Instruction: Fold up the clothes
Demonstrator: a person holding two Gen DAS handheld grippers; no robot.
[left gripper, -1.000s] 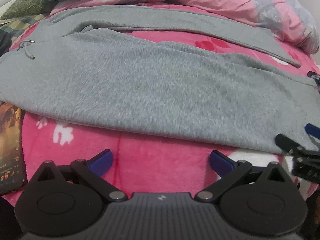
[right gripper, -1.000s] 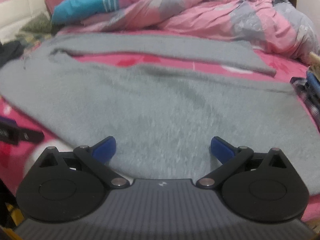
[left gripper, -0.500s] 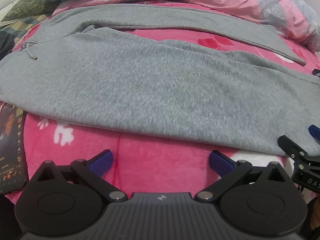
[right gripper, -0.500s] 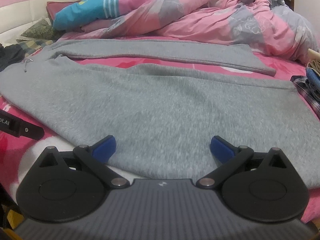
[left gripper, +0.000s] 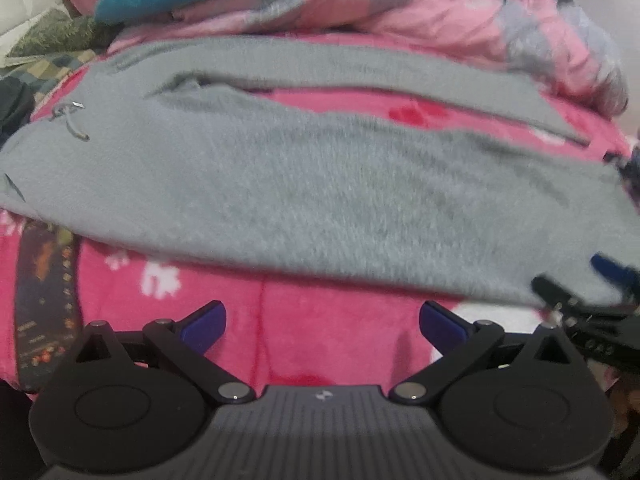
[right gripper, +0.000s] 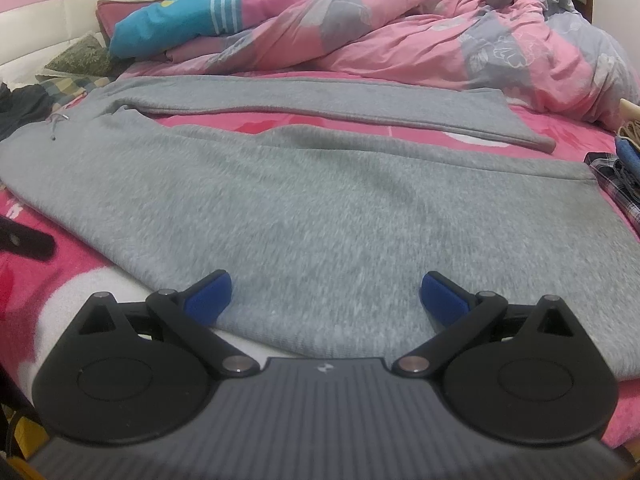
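Lying flat across the pink blanket (right gripper: 48, 280): grey trousers (right gripper: 320, 208), legs spread apart. Left tongs (left gripper: 322, 322) and right tongs (right gripper: 326, 294) both gape, holding nothing. Risk: thick fleece bunching or slipping from a shallow pinch.

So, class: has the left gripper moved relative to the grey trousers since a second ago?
Yes, slightly. In the left wrist view the left gripper has tilted up: the trousers and phone sit lower in frame and more of the duvet shows.

Grey sweatpants (left gripper: 320, 200) smeared by motion blur, phone (left gripper: 44, 300) screen unreadable, plaid garment (right gripper: 624, 188) cut off at right edge
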